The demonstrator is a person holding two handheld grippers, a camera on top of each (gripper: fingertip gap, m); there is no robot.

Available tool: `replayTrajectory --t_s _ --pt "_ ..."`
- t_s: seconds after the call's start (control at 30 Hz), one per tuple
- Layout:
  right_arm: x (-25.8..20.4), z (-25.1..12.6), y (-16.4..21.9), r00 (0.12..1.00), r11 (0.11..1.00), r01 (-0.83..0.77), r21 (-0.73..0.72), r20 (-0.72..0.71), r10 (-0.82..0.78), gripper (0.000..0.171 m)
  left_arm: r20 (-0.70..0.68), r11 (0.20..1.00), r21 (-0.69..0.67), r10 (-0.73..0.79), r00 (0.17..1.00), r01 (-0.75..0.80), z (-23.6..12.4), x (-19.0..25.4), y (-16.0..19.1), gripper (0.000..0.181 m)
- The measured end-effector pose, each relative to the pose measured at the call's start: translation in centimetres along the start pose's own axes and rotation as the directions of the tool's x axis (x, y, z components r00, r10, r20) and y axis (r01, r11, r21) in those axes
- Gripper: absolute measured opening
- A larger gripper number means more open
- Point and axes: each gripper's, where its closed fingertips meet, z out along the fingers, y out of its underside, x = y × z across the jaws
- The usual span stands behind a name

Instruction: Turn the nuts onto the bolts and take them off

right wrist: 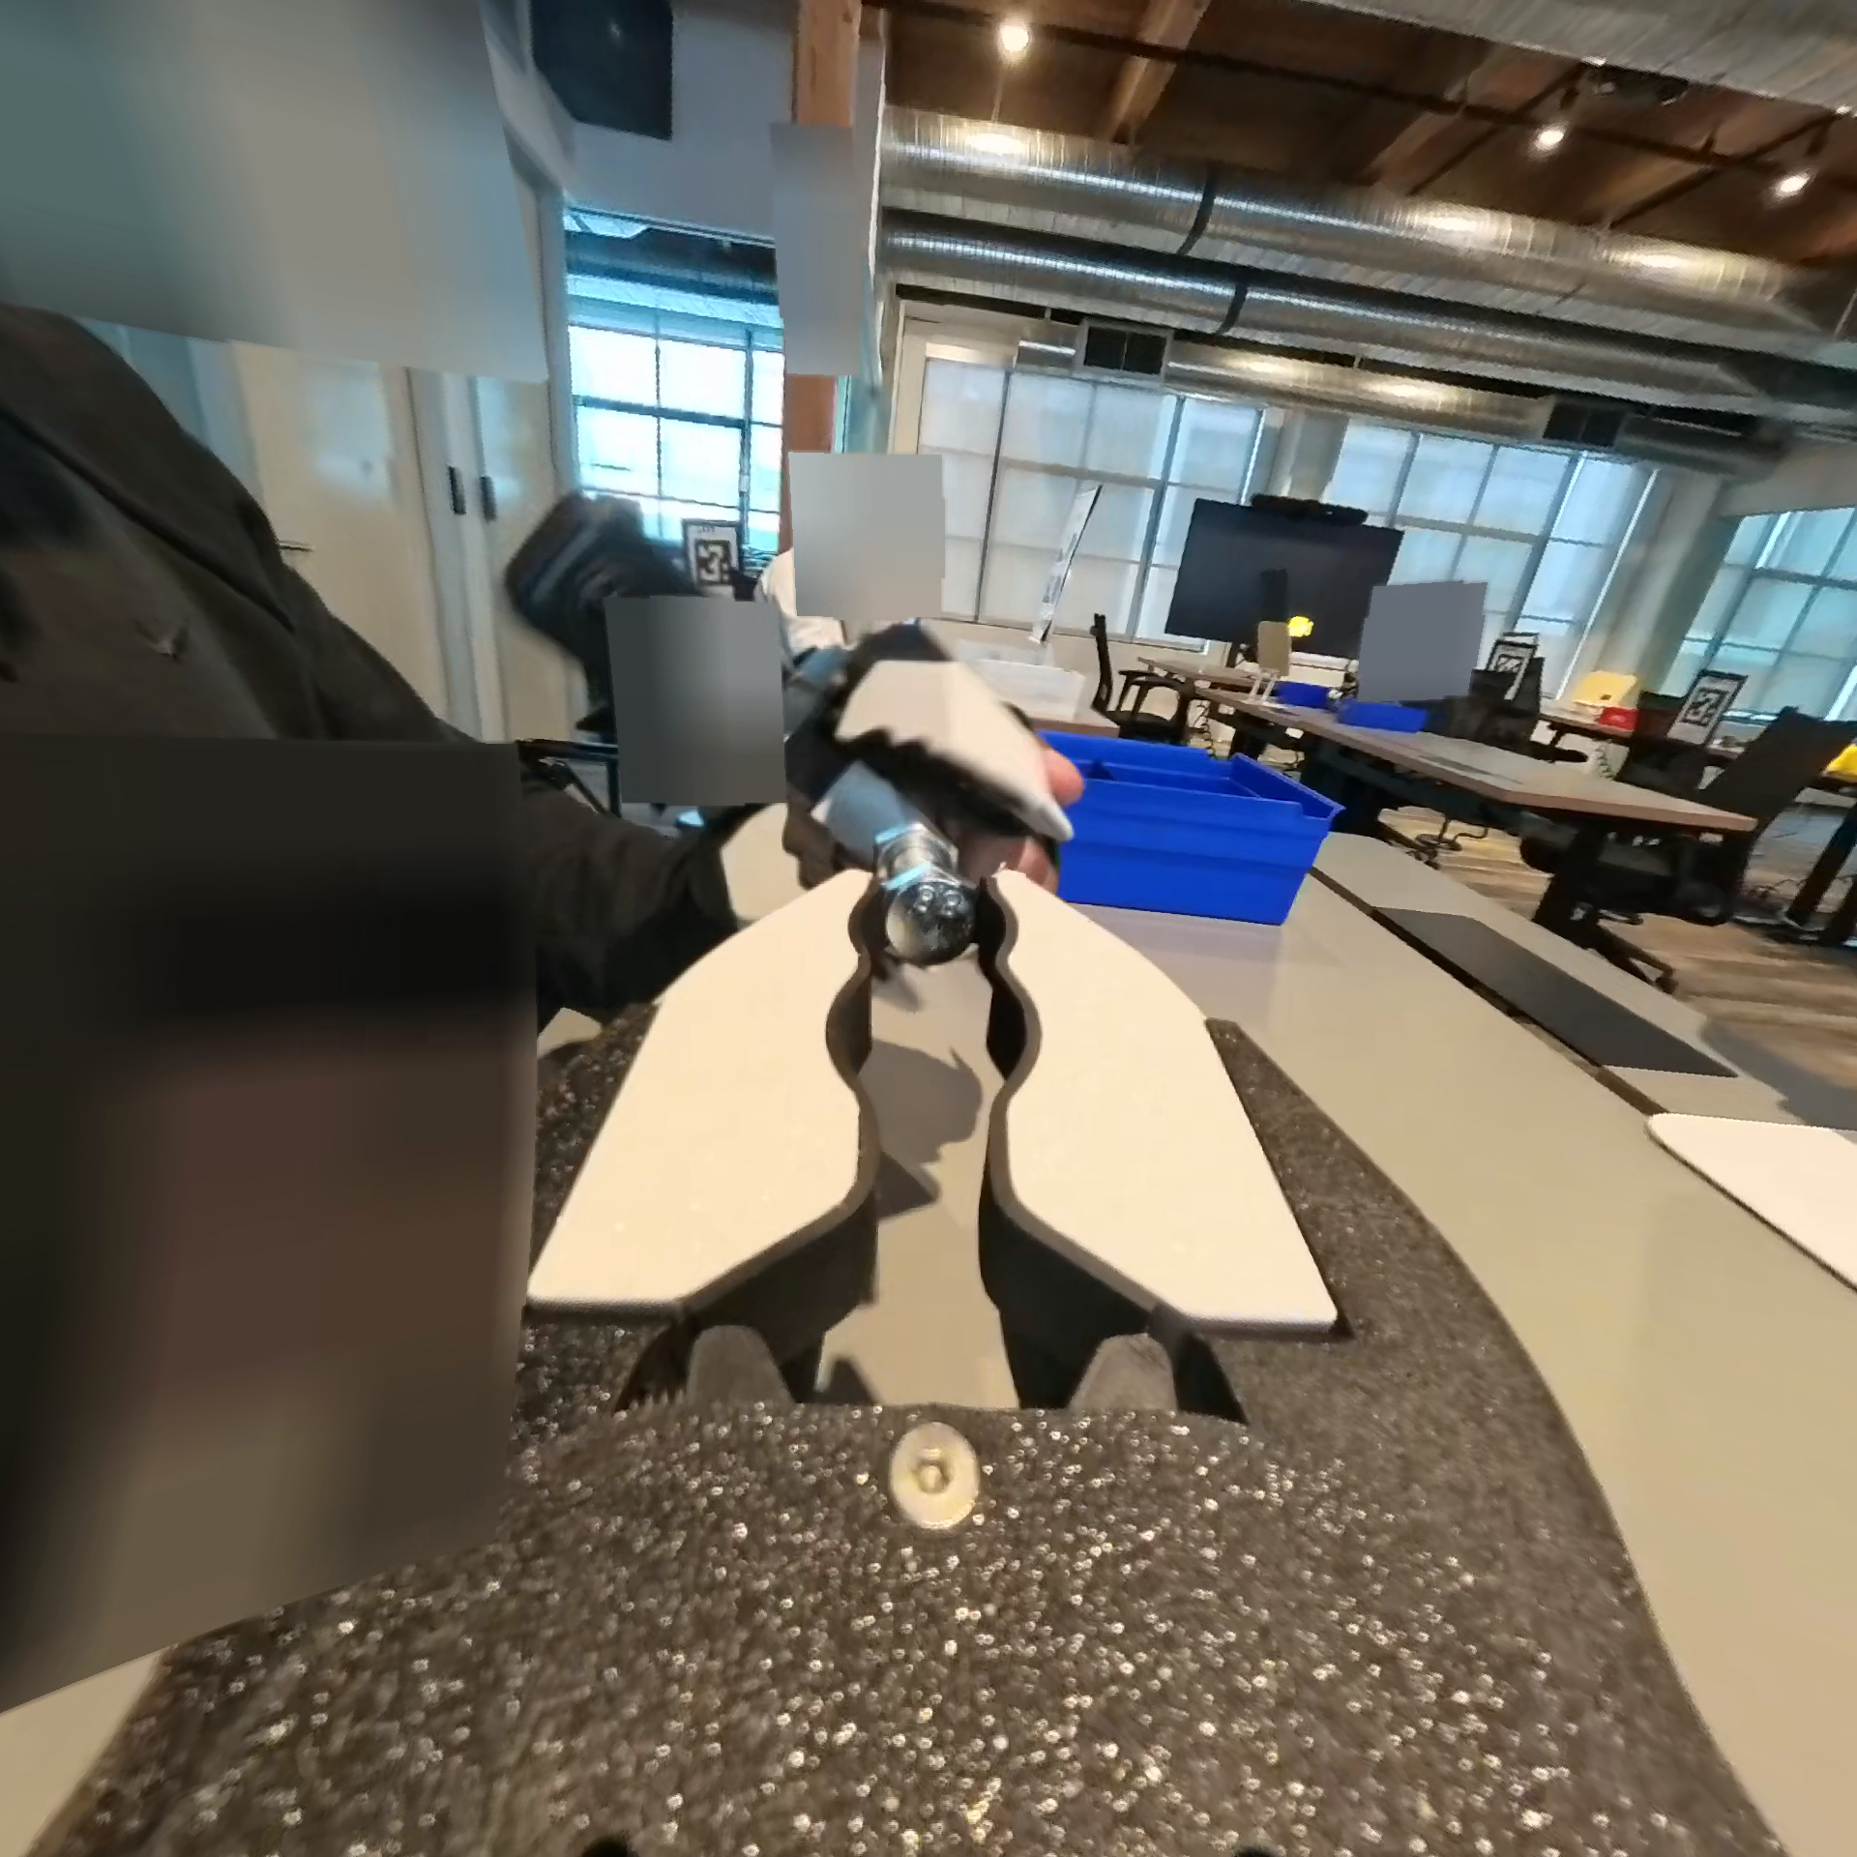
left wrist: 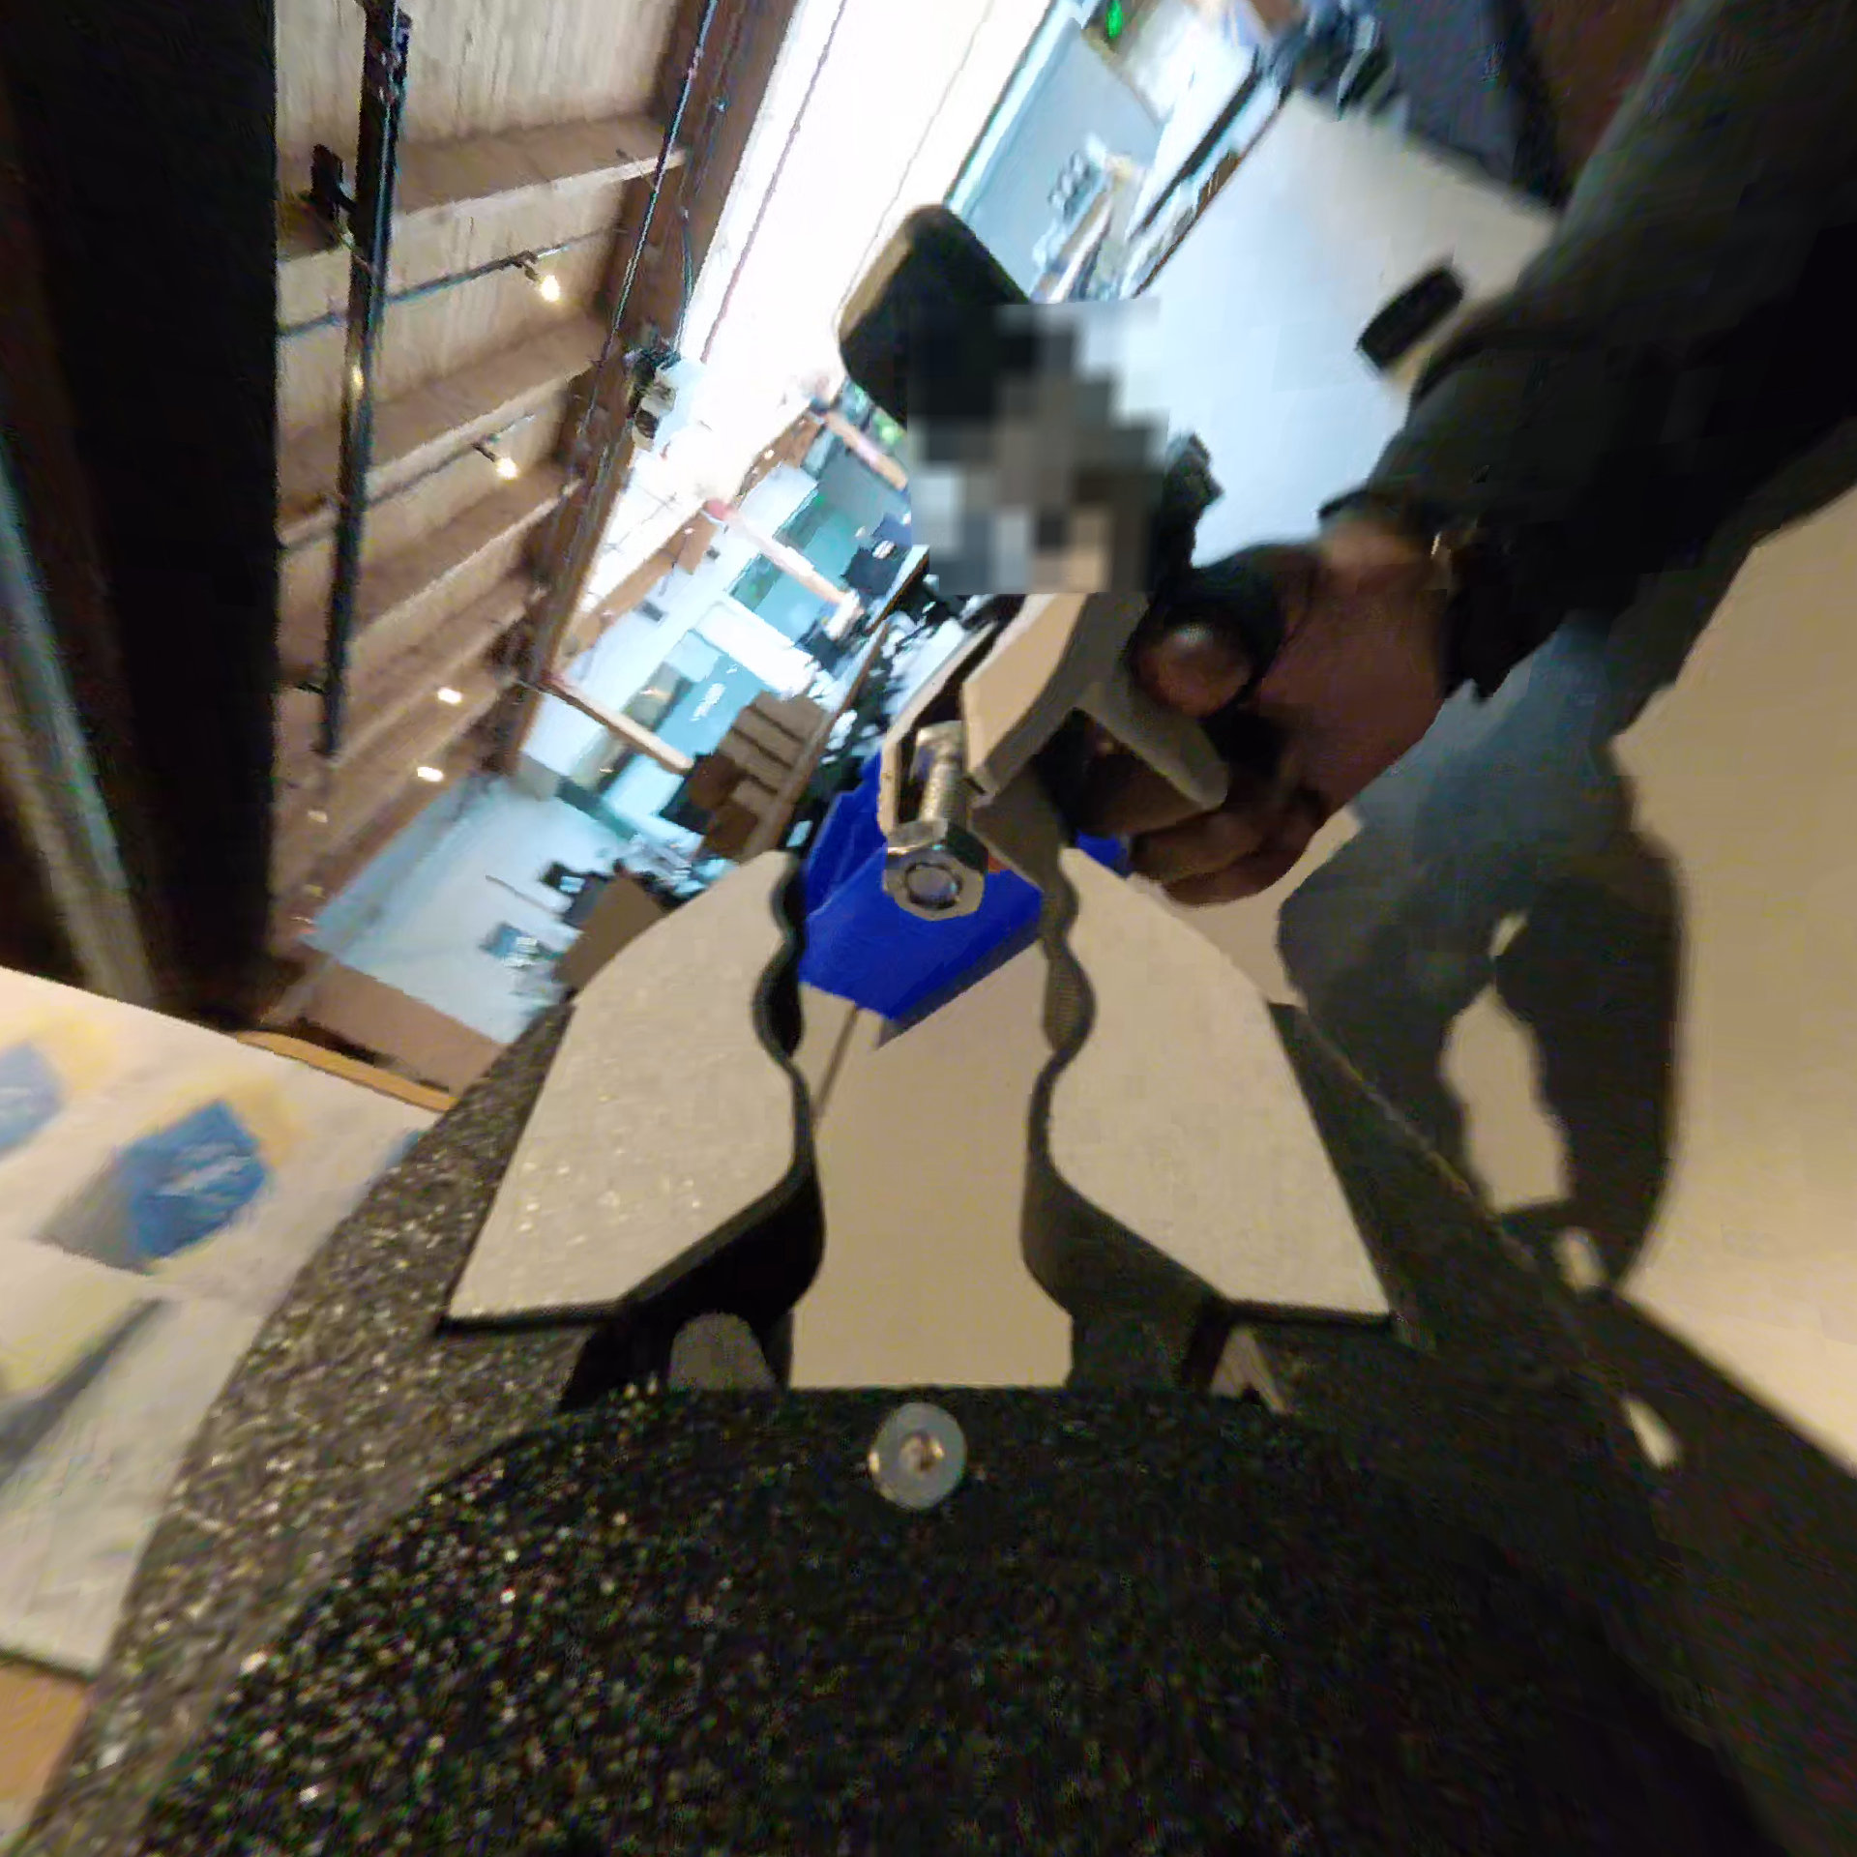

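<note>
A silver bolt (left wrist: 940, 779) with a hex nut (left wrist: 935, 886) on its near end hangs in the air between my two grippers. My left gripper (left wrist: 919, 884) is open; its grey fingers stand on either side of the nut with a gap to each. My right gripper (right wrist: 926, 909) is shut on the bolt's round head (right wrist: 924, 926), with the shaft pointing away toward the left gripper (right wrist: 904, 804). In the left wrist view the right gripper (left wrist: 945, 804) shows farther off, held by a person's hand (left wrist: 1296, 724).
A blue plastic bin (right wrist: 1186, 839) stands on the grey table (right wrist: 1407, 1055) just behind the grippers; it also shows in the left wrist view (left wrist: 904, 955). A white mat (right wrist: 1769, 1186) lies at the table's right. Desks and chairs stand beyond.
</note>
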Motion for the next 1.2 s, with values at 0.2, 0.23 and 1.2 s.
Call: replayTrajectory --t_s 0.2,0.23,1.2 --pt "0.6 -0.6 -0.7 0.998 0.999 0.051 0.002 -0.044 -0.051 0.018 -0.249 0.792 0.084 -0.572 0.782 0.605 -0.3 -0.6 -0.9 0.049" --pt "0.6 -0.6 -0.7 0.997 0.998 0.059 -0.004 -0.047 -0.059 0.018 -0.292 0.746 0.077 -0.618 0.730 0.662 -0.3 -0.5 -1.1 0.047" --pt "0.6 -0.4 0.1 0.995 0.996 0.079 -0.034 -0.058 -0.081 0.018 -0.400 0.563 -0.036 -0.765 0.504 0.826 0.3 0.7 -0.4 0.042"
